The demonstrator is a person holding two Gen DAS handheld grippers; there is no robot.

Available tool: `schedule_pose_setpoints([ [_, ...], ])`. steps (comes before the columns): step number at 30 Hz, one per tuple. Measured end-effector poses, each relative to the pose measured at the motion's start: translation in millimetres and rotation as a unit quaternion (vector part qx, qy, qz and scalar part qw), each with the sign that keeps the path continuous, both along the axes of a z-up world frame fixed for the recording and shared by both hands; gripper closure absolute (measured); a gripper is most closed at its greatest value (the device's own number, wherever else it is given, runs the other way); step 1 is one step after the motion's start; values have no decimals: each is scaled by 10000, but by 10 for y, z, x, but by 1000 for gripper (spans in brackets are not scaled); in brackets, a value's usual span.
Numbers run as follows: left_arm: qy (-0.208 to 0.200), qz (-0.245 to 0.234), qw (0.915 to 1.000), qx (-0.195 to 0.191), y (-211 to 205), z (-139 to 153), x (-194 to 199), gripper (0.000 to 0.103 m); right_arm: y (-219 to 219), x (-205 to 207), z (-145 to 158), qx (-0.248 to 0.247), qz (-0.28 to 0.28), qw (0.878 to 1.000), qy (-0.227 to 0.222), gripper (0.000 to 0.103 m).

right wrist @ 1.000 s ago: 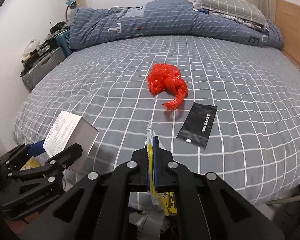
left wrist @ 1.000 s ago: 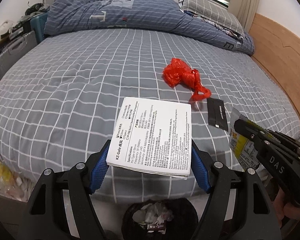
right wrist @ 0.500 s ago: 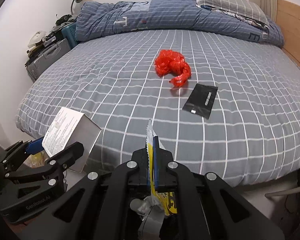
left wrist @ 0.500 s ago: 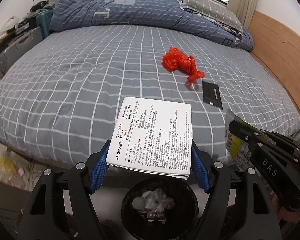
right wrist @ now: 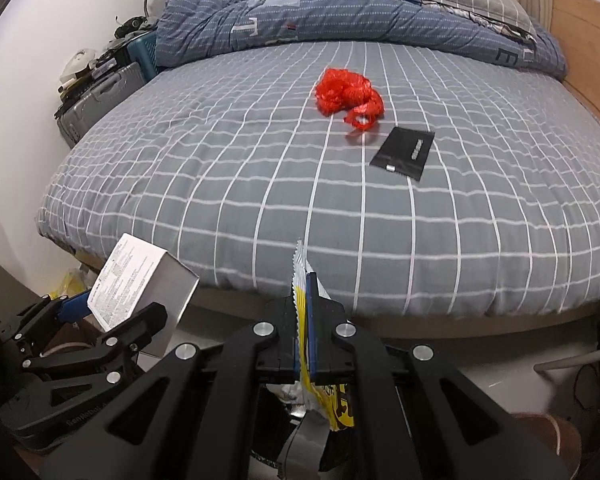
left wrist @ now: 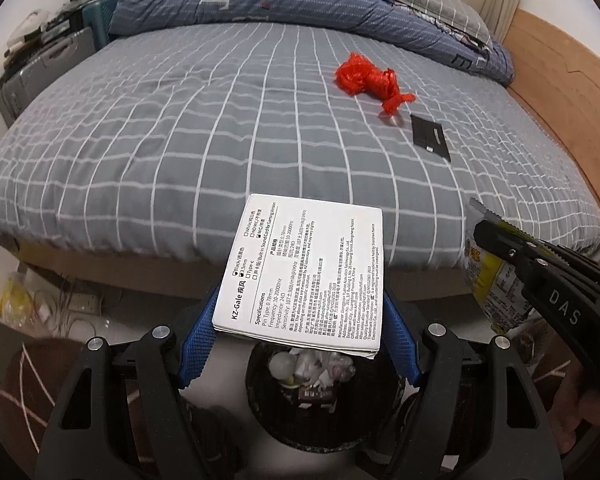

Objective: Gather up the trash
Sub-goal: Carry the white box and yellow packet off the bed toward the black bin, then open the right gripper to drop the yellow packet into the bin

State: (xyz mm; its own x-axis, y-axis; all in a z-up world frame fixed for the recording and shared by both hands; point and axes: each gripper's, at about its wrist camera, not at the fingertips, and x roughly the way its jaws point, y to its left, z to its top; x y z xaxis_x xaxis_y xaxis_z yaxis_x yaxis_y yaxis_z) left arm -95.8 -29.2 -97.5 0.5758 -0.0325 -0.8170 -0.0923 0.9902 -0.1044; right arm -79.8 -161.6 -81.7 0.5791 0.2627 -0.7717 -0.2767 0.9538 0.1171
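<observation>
Having drawn back off the bed (left wrist: 204, 148) to above the bin (left wrist: 260, 404), left gripper (left wrist: 300, 332) clamping the white box (left wrist: 306, 268) and right gripper (right wrist: 306, 332) pinching the yellow wrapper (right wrist: 332, 396) appear ready to drop them

Both grippers are chunky matte black plastic with angular, triangular cut-outs in the arms and shiny silver screw heads at the pivots. The left gripper (left wrist: 300, 344) has blue textured pads (left wrist: 198, 340) lining its fingers, plus faint embossed lettering on its body in the right wrist view. The right gripper (right wrist: 306, 312) has thin blue pads too, and white "DAS" lettering on its side at about 4 o'clock in the left wrist view.
</observation>
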Motion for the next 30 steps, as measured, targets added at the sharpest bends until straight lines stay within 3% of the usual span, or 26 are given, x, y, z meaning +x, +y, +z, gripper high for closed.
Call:
schedule_pose_setpoints([
  [14, 265, 37, 9996, -87, 89, -54, -398, 32, -79, -403, -141, -285, -85, 9994, 202, 101],
  [20, 370, 70, 9992, -94, 112, -96, -548, 32, -85, -556, -293, -257, -115, 9984, 498, 101],
  [30, 526, 125, 9985, -34, 236, -439, -508, 32, 2, -471, -704, -218, -56, 9954, 937, 101],
])
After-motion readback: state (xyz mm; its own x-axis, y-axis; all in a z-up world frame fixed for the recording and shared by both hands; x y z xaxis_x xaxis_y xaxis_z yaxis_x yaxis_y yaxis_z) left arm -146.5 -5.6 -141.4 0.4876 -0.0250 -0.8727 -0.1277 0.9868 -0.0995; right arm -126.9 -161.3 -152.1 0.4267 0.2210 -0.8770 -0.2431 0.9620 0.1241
